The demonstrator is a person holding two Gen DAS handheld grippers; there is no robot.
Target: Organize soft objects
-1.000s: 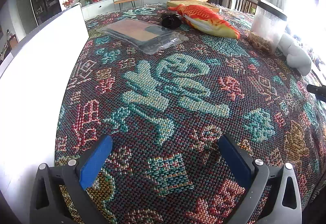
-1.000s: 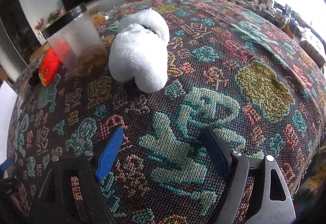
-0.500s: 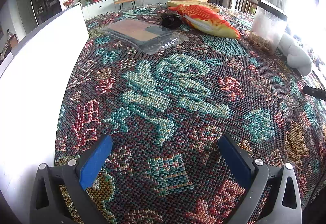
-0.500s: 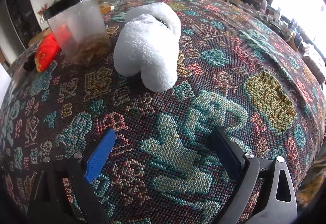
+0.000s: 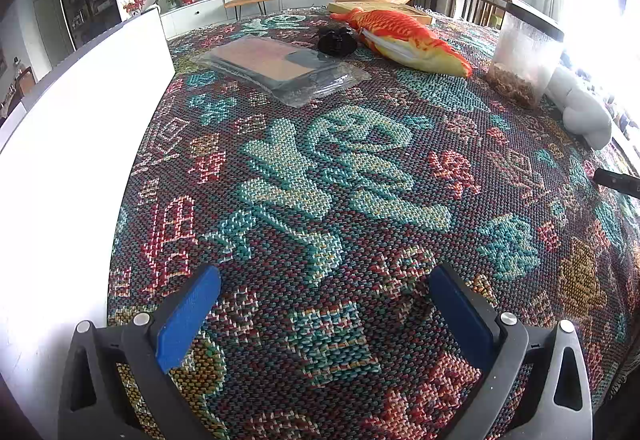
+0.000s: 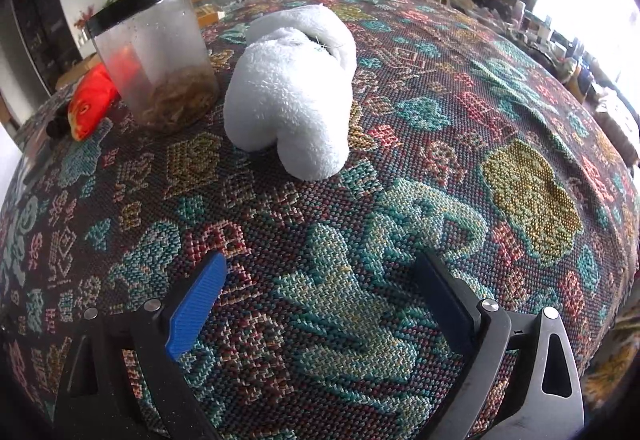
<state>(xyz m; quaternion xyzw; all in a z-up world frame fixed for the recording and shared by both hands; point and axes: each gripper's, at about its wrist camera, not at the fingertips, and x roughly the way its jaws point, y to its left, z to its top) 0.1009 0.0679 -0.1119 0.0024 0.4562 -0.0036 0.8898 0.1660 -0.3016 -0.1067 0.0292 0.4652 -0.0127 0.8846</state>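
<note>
On the patterned worktop point(image 6: 520, 180), the white plush toy point(image 6: 292, 96) lies beside a clear jar point(image 6: 156, 56), ahead of the right tongs point(image 6: 320, 276), spread wide and empty. Left tongs point(image 5: 324, 288) gape wide too, well short of the orange fish plush point(image 5: 404, 36).

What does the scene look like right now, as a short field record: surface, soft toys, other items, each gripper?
surface: patterned woven cloth
white plush toy: lying beside the plastic jar, ahead of the right gripper
fish plush: orange, far side, next to a small black object
bagged flat package: near the white board
left gripper: open, empty, over cloth
right gripper: open, empty, not touching the white toy
</note>
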